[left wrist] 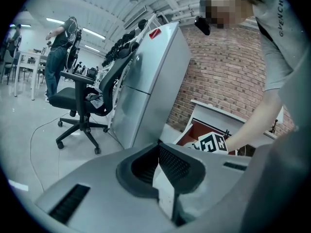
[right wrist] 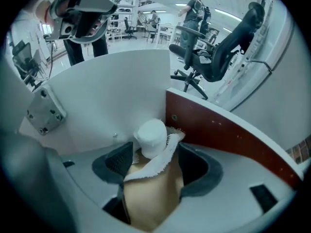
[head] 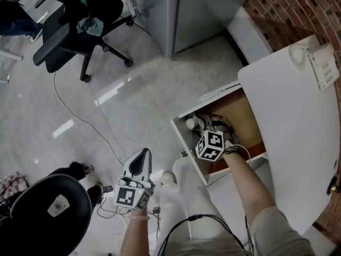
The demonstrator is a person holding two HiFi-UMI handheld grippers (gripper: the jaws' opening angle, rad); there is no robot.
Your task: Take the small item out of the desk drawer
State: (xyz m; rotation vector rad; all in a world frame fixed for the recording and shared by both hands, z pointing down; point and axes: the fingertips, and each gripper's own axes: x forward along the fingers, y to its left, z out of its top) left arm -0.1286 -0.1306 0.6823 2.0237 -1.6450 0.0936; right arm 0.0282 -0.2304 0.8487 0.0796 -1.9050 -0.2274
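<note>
The small white roll point(right wrist: 150, 136) is not out yet. It sits on the tan bottom of the open drawer point(head: 234, 113), tucked in the far-left corner where the white front panel meets the red-brown side wall, with a frayed white strip point(right wrist: 158, 168) trailing off it toward the near side. So the drawer is already pulled out and the item found, while the grasp, the lift and the carry clear of the drawer all seem still to come. Around the roll is the right gripper point(right wrist: 154, 150), its jaws spread wide. The roll stands just at their tips and the strip lies between them, and neither pad appears to press on anything (a loose strip like that could well get caught instead of the roll itself). The right forearm reaches from the near side down into the drawer, with the gripper tipped steeply downward beside the white desk top point(head: 298, 121). Well to the left, the left gripper point(left wrist: 159, 147) is held low over the pale floor point(head: 133, 79), pointing only slightly down. Its jaws meet at the tips with nothing visibly between them, and it seems to have no part in this step.
</note>
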